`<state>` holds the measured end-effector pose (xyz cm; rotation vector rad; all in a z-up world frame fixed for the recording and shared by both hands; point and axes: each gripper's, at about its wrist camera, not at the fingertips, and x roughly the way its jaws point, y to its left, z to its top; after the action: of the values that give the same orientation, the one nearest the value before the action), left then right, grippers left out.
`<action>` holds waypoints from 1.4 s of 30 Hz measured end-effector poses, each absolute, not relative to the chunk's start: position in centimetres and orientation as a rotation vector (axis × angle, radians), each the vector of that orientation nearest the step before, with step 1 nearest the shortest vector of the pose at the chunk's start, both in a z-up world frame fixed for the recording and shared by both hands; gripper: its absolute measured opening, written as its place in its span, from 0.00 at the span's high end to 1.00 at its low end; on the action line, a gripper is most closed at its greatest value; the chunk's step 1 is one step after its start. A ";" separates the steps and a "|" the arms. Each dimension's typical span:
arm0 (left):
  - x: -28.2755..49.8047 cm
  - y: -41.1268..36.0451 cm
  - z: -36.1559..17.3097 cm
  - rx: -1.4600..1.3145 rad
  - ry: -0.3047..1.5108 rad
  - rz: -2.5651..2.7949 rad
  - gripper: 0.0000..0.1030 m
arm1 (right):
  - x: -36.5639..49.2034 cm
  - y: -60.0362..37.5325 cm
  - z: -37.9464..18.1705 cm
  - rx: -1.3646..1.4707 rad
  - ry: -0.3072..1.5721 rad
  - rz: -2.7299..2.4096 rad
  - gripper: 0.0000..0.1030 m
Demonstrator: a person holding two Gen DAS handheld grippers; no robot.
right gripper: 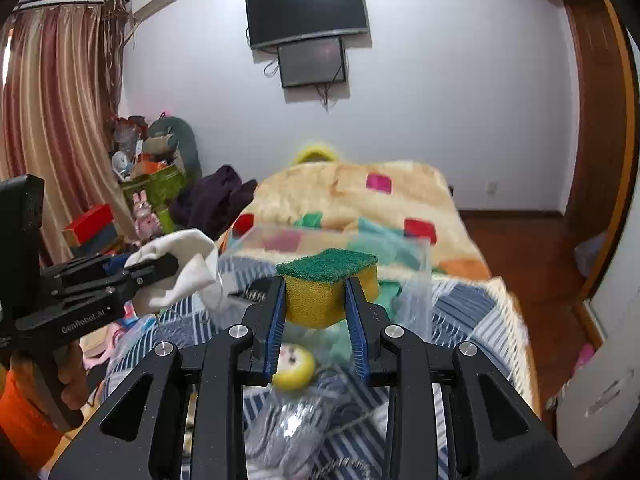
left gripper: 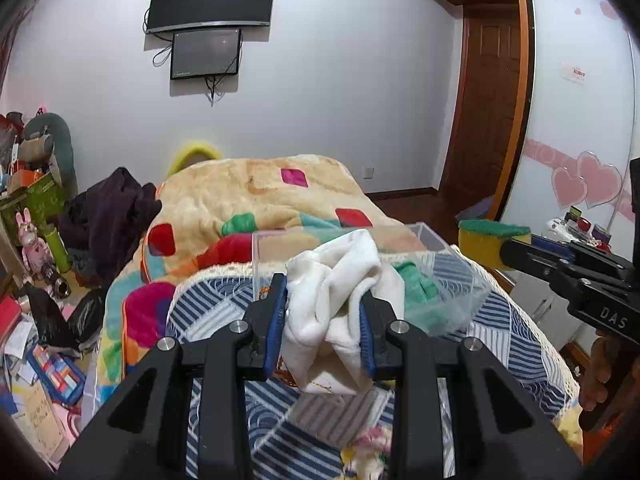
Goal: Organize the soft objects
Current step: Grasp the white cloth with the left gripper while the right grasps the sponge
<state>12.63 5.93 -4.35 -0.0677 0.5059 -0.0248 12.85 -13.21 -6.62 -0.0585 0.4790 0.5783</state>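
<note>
Left wrist view shows your left gripper [left gripper: 323,312] clamped on a crumpled white cloth [left gripper: 340,288], held above the bed with the clear plastic box [left gripper: 448,280] directly ahead of its jaws. Your right gripper [right gripper: 316,300] is closed on a yellow sponge with a green scouring top [right gripper: 330,280], the box [right gripper: 416,276] again just beyond and below. Judging by both views, neither hand is clearly nearer; each needs only a short forward carry over the rim.

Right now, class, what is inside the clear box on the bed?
Through the clear box wall, something green shows inside. The white cloth in the left gripper covers the box's near side, so anything else inside cannot be seen.
</note>
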 end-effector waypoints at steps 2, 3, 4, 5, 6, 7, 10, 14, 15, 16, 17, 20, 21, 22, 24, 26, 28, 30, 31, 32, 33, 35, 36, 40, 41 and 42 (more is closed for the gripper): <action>13.6 5.9 -3.9 -0.060 0.494 -0.017 0.69 | 13.2 -13.0 -6.2 -0.059 0.467 0.577 0.74; 14.0 5.8 -3.8 -0.058 0.491 -0.016 0.69 | 13.5 -12.7 -6.1 -0.062 0.462 0.574 0.74; 14.5 5.8 -3.7 -0.056 0.492 -0.015 0.69 | 13.8 -12.5 -6.0 -0.064 0.460 0.572 0.74; 15.1 5.7 -3.7 -0.057 0.496 -0.014 0.69 | 14.1 -12.3 -6.0 -0.064 0.460 0.569 0.74; 15.5 5.7 -3.9 -0.057 0.501 -0.019 0.69 | 14.3 -12.1 -6.1 -0.065 0.463 0.567 0.74; 15.8 5.7 -4.1 -0.060 0.506 -0.019 0.69 | 14.7 -11.8 -6.3 -0.065 0.470 0.569 0.74; 17.3 5.9 -5.1 -0.085 0.535 -0.016 0.69 | 15.6 -10.8 -7.0 -0.082 0.495 0.566 0.74; 18.8 5.9 -6.3 -0.098 0.570 -0.011 0.69 | 16.9 -9.7 -8.2 -0.104 0.540 0.574 0.74; 19.4 5.7 -6.7 -0.096 0.588 -0.018 0.69 | 17.3 -9.5 -8.5 -0.106 0.553 0.576 0.74; 19.8 5.6 -7.0 -0.093 0.601 -0.018 0.69 | 17.7 -9.3 -8.9 -0.111 0.569 0.575 0.74; 20.1 5.4 -7.2 -0.088 0.610 -0.017 0.69 | 18.0 -9.2 -9.2 -0.115 0.581 0.572 0.74; 21.5 4.7 -8.2 -0.054 0.646 -0.019 0.69 | 19.0 -9.0 -10.0 -0.114 0.619 0.575 0.74; 21.7 4.4 -8.5 -0.050 0.658 -0.025 0.69 | 19.3 -8.9 -10.4 -0.116 0.631 0.571 0.74; 22.0 4.2 -8.8 -0.047 0.674 -0.034 0.69 | 19.5 -8.8 -10.5 -0.120 0.643 0.569 0.74; 22.8 3.9 -9.4 -0.039 0.703 -0.039 0.69 | 19.8 -8.5 -11.0 -0.127 0.666 0.566 0.74; 23.3 3.6 -10.1 -0.037 0.726 -0.036 0.69 | 20.0 -8.4 -11.5 -0.140 0.686 0.562 0.74; 23.6 3.6 -10.3 -0.041 0.738 -0.031 0.69 | 20.1 -8.3 -11.8 -0.148 0.700 0.559 0.74; 23.7 3.7 -10.5 -0.040 0.743 -0.023 0.67 | 20.2 -8.3 -12.1 -0.162 0.702 0.552 0.73; 23.7 3.8 -10.6 -0.039 0.745 -0.020 0.65 | 20.2 -8.2 -12.2 -0.170 0.706 0.549 0.73; 23.6 3.8 -10.6 -0.039 0.747 -0.017 0.63 | 20.2 -8.2 -12.3 -0.173 0.709 0.547 0.72; 23.5 3.9 -10.5 -0.039 0.747 -0.013 0.60 | 20.2 -8.2 -12.3 -0.175 0.710 0.547 0.72; 23.2 4.1 -10.3 -0.040 0.739 -0.008 0.56 | 20.3 -8.3 -12.3 -0.178 0.711 0.545 0.72; 23.1 4.2 -10.2 -0.040 0.736 -0.006 0.53 | 20.3 -8.4 -12.2 -0.180 0.714 0.543 0.72; 22.3 4.5 -9.5 -0.040 0.714 -0.003 0.44 | 20.3 -8.7 -11.9 -0.172 0.719 0.550 0.64; 22.1 4.7 -9.3 -0.042 0.709 -0.005 0.43 | 20.3 -8.8 -11.8 -0.169 0.716 0.550 0.61; 21.8 4.8 -8.9 -0.046 0.701 -0.009 0.39 | 20.1 -9.1 -11.6 -0.165 0.709 0.544 0.56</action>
<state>21.84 4.83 -8.92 -0.0462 0.7008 -0.0089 20.14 -9.12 -11.57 -0.1654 0.7086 0.5443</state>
